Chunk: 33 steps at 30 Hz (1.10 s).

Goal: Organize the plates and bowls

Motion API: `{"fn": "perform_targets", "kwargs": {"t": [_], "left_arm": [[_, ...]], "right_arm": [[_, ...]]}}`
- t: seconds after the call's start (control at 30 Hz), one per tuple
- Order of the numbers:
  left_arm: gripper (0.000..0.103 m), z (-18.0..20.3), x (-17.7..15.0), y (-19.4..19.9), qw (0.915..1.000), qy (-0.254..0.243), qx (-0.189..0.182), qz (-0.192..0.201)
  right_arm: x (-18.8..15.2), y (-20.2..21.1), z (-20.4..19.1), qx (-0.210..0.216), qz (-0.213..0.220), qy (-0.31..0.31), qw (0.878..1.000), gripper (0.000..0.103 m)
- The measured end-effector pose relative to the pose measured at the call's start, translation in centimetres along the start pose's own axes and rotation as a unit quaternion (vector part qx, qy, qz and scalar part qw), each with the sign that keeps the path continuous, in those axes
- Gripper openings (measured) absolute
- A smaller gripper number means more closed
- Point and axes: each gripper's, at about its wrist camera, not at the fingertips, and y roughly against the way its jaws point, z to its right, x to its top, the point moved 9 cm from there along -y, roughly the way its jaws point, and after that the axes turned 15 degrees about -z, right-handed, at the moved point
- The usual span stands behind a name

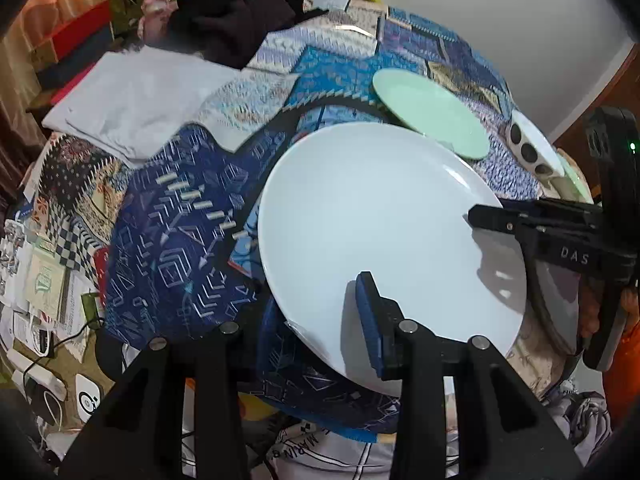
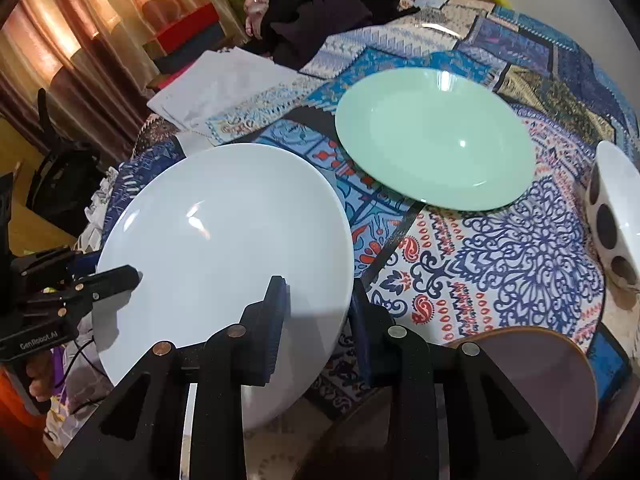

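A large white plate (image 1: 384,220) is held above the patterned bedspread, also in the right wrist view (image 2: 224,248). My left gripper (image 1: 320,332) is shut on its near rim, one finger on top, one beneath. My right gripper (image 2: 320,320) is shut on the opposite rim and shows in the left wrist view (image 1: 492,216). A mint green plate (image 2: 432,140) lies flat on the spread beyond; it also shows in the left wrist view (image 1: 432,112). A white bowl with dark dots (image 2: 616,208) stands at the right.
A brown-rimmed dish (image 2: 540,380) lies near the right gripper. Folded white cloth (image 1: 140,96) and dark clothing (image 1: 236,12) lie at the far side. Papers and cables (image 1: 40,300) cover the floor at left.
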Motion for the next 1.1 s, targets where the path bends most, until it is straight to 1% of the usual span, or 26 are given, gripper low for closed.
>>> {"fn": "perform_targets", "kwargs": {"t": [0.13,0.3,0.6,0.8,0.9,1.1], "left_arm": [[0.038,0.5,0.5,1.7,0.9997,-0.005,0.003,0.023],[0.038,1.7,1.2,3.5,0.9990,-0.016,-0.003,0.043],[0.038,5.8,2.2,6.4,0.9957,-0.053,-0.009,0.076],[0.037,8.7,2.2,7.4,0.9931,-0.075,-0.022,0.088],[0.037,10.1,2.0,7.4,0.9923,-0.084,-0.031,0.085],[0.037,12.8,1.8,7.2,0.9905,-0.104,-0.033,0.083]], "right_arm": [[-0.2,1.5,-0.1,0.003,0.018,-0.005,1.000,0.028],[-0.6,4.0,0.3,-0.001,0.044,-0.012,0.999,0.028],[-2.4,8.3,1.8,-0.016,0.086,-0.032,0.996,0.028],[-4.3,10.8,3.4,-0.023,0.108,-0.051,0.993,0.028],[-5.3,11.5,4.1,-0.028,0.114,-0.060,0.991,0.028],[-7.4,12.5,5.5,-0.034,0.121,-0.078,0.989,0.028]]}}
